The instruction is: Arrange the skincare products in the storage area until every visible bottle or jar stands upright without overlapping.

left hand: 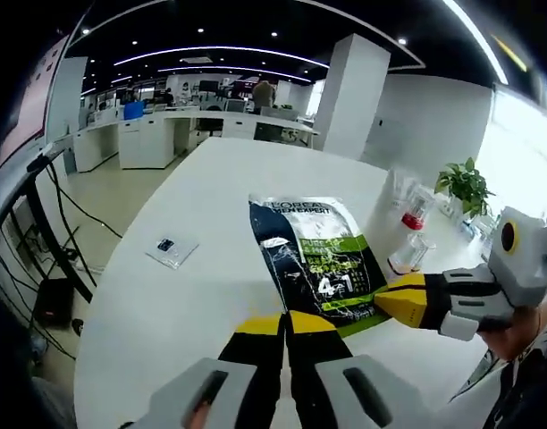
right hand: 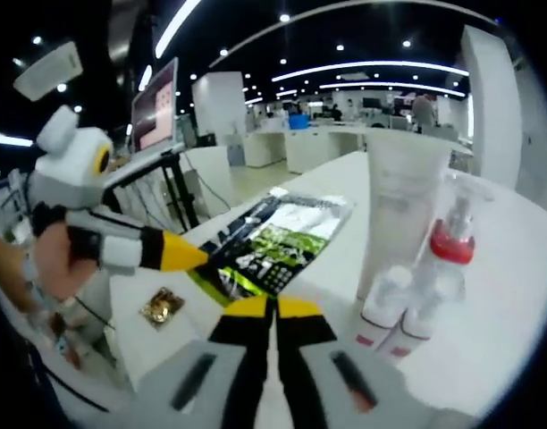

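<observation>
- Skincare sachet pack [left hand: 314,255], black/green/white print, lies flat on the white table [left hand: 166,313]; same pack in the right gripper view [right hand: 273,237], near the table edge.
- Left gripper [left hand: 285,323]: yellow-tipped jaws pressed together, tips right at the pack's near edge. Nothing visible between them; cannot tell if they pinch the pack's edge.
- Right gripper [right hand: 275,308]: jaws closed against each other, nothing held as far as visible, tips just short of the pack.
- In the left gripper view the right gripper comes in from the right, yellow tip touching or overlapping the pack's corner.
- In the right gripper view the left gripper comes in from the left, held by a hand [right hand: 54,259], its yellow tip at the pack's edge.
- Upright group beside the pack: tall white tube [right hand: 400,201], clear pump bottle with a red collar [right hand: 452,246], two small clear bottles [right hand: 385,308] in front, close together or touching.
- Same group in the left gripper view, right of the pack; red collar visible [left hand: 414,219].
- Small foil sachet [right hand: 163,307] lies flat, apart from the pack; also seen at [left hand: 171,250].
- Potted plant [left hand: 466,186] at the table's far side.
- Background: open office with desks, white pillars.
</observation>
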